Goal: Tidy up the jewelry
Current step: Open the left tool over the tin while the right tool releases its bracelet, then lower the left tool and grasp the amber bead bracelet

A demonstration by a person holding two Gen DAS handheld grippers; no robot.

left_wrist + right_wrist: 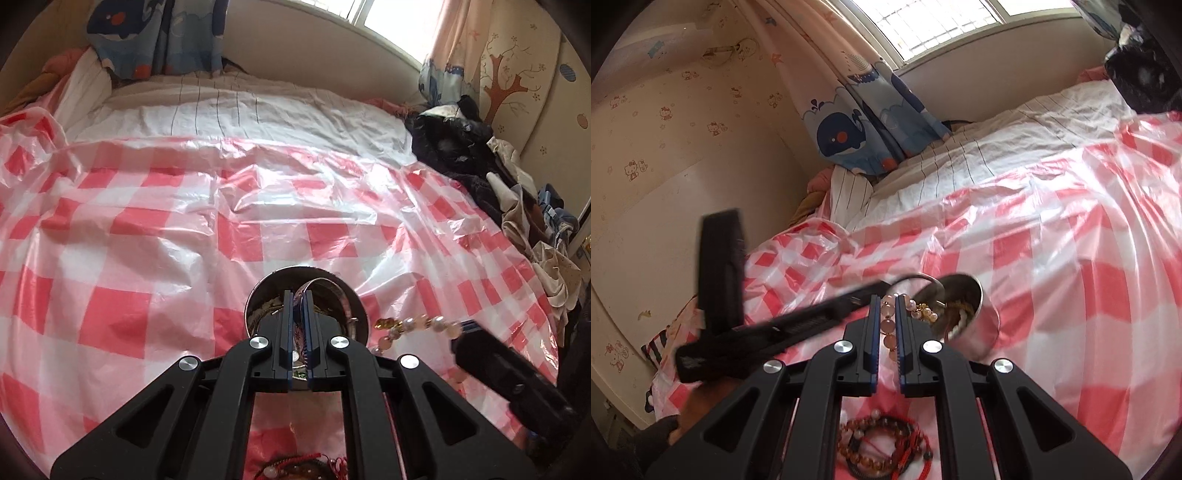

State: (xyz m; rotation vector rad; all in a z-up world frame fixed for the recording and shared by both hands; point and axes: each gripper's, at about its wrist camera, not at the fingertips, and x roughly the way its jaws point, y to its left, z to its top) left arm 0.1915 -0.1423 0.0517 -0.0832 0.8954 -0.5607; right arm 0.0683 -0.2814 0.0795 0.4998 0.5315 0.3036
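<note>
Left wrist view: left gripper (298, 295) pinches a patterned bangle (303, 291) over a round steel tin (360, 314); right gripper (888, 301) clamps a pink bead bracelet (888, 326) just right of it.

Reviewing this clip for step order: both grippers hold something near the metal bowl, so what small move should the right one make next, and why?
Probably carry the right gripper a little further over the metal bowl and open. Its fingers are shut on the pink bead bracelet, whose free end hangs at the bowl's rim, not yet inside. The left gripper holds a patterned bangle over the same bowl, so room is tight.
</note>
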